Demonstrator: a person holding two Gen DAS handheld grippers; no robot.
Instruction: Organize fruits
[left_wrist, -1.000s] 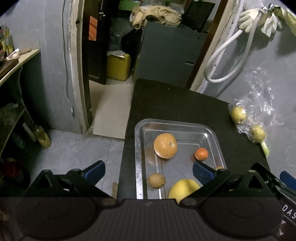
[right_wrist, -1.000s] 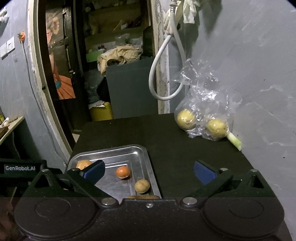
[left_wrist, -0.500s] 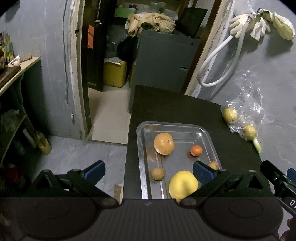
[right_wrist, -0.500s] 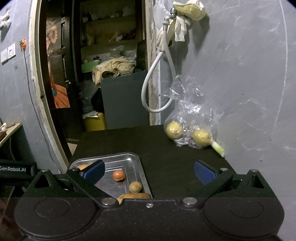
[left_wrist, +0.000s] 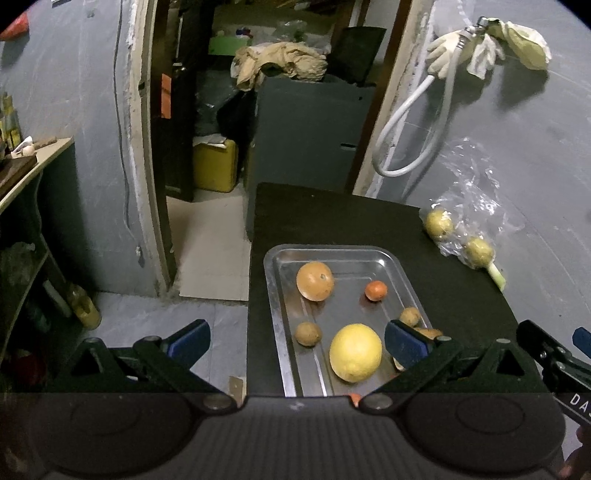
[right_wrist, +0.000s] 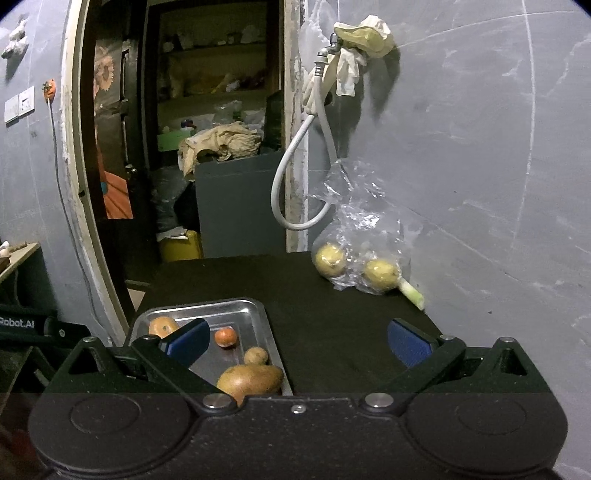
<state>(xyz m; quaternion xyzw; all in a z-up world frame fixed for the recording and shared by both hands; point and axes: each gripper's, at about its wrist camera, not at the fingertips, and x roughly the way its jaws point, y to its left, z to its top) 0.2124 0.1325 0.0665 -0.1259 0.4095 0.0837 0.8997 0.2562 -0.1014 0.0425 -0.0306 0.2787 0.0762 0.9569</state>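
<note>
A steel tray (left_wrist: 280, 295) (right_wrist: 258, 314) lies on the black table (left_wrist: 332, 218). It holds a large orange (left_wrist: 314, 280), a small tangerine (left_wrist: 376, 290) (right_wrist: 225, 337), a big yellow citrus (left_wrist: 355, 351), a brown kiwi (left_wrist: 308, 333) and a small brown fruit (left_wrist: 409, 316) (right_wrist: 256, 355). A tan oblong fruit (right_wrist: 250, 379) lies at the tray's near right corner. My left gripper (left_wrist: 297, 341) hangs open over the tray's near end, empty. My right gripper (right_wrist: 298, 341) is open too, above the table right of the tray.
A clear plastic bag (left_wrist: 469, 221) (right_wrist: 364, 236) with two yellow fruits (right_wrist: 330, 259) and a green stalk (right_wrist: 412, 291) rests against the grey wall at the table's right. A white hose (right_wrist: 295, 184) hangs above. The floor drops away left of the table.
Both grippers have pulled back and up from the tray, so more of the tray, its fruits and the wall show. Both stay open and empty.
</note>
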